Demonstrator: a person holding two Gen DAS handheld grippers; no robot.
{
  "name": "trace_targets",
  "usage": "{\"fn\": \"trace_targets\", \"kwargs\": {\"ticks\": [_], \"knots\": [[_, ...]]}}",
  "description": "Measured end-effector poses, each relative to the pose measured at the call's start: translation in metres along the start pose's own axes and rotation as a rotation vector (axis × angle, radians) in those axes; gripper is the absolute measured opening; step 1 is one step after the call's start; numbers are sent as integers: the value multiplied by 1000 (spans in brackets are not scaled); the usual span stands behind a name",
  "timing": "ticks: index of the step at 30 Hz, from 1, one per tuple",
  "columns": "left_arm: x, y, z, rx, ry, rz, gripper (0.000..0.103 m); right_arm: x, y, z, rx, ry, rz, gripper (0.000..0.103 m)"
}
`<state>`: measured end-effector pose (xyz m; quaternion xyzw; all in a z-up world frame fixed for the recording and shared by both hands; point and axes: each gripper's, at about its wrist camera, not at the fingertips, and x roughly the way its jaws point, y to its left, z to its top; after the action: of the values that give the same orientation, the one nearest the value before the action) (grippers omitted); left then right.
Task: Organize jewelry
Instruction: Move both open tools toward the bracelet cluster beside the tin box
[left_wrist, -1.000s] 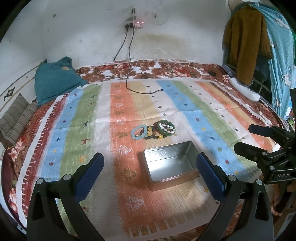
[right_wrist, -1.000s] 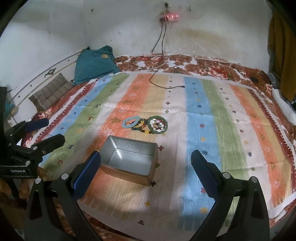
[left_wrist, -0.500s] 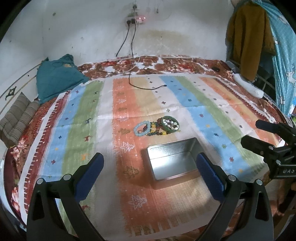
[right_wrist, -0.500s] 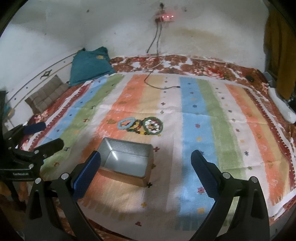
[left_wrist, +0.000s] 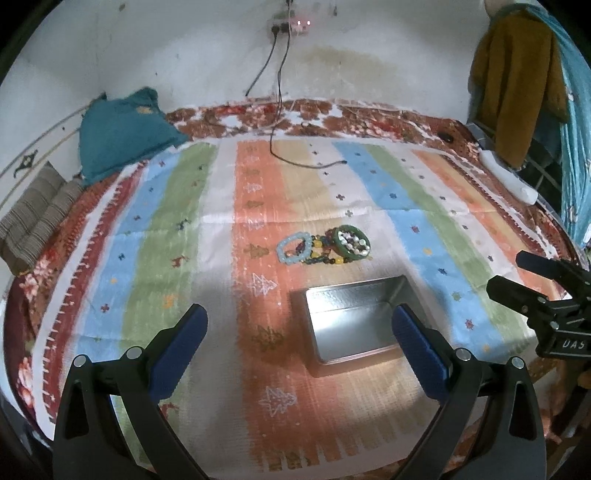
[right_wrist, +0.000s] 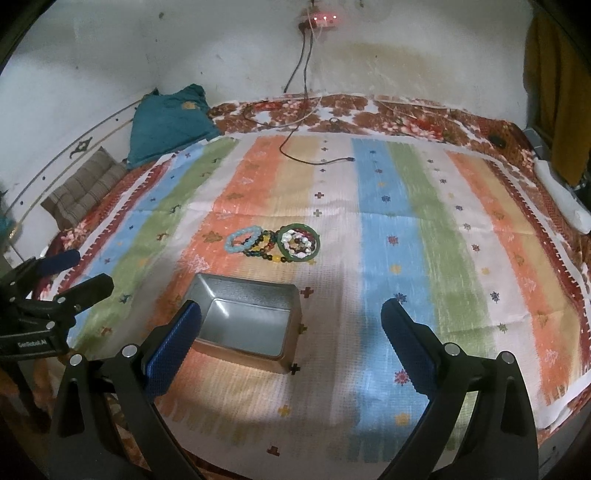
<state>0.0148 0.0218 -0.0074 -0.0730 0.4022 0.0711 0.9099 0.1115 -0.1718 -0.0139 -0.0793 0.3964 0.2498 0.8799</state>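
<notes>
A cluster of bracelets lies on the striped cloth: a pale blue bead bracelet (left_wrist: 293, 249) (right_wrist: 242, 240), a dark multicolour bead bracelet (left_wrist: 325, 256) (right_wrist: 264, 249), and a green bangle (left_wrist: 352, 240) (right_wrist: 298, 243) with white beads inside. An open empty metal tin (left_wrist: 354, 325) (right_wrist: 245, 319) sits just in front of them. My left gripper (left_wrist: 299, 332) is open and empty, above the cloth before the tin. My right gripper (right_wrist: 291, 328) is open and empty, its left finger over the tin's near corner. Each gripper shows in the other's view: the right one (left_wrist: 524, 288), the left one (right_wrist: 66, 273).
The striped cloth (left_wrist: 147, 258) covers a floral bedspread (right_wrist: 388, 114) against a white wall. A teal pillow (left_wrist: 122, 136) and a striped cushion (left_wrist: 33, 218) lie at the back left. A black cable (left_wrist: 295, 158) trails onto the cloth. Clothes (left_wrist: 517, 74) hang at the right.
Both grippers have moved forward and a little lower over the bed; the tin and bracelets appear nearer in both views. Nothing was picked up.
</notes>
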Motion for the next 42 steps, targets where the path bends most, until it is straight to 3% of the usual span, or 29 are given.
{"fn": "trace_targets", "kwargs": {"ticks": [8, 29, 42], "knots": [[20, 12, 8, -59, 54, 28, 97, 15, -11, 10, 39, 38, -11, 99], [60, 8, 32, 15, 90, 90, 97, 47, -22, 36, 4, 47, -59, 99], [91, 12, 48, 22, 166, 124, 97, 76, -34, 53, 43, 120, -78, 99]]}}
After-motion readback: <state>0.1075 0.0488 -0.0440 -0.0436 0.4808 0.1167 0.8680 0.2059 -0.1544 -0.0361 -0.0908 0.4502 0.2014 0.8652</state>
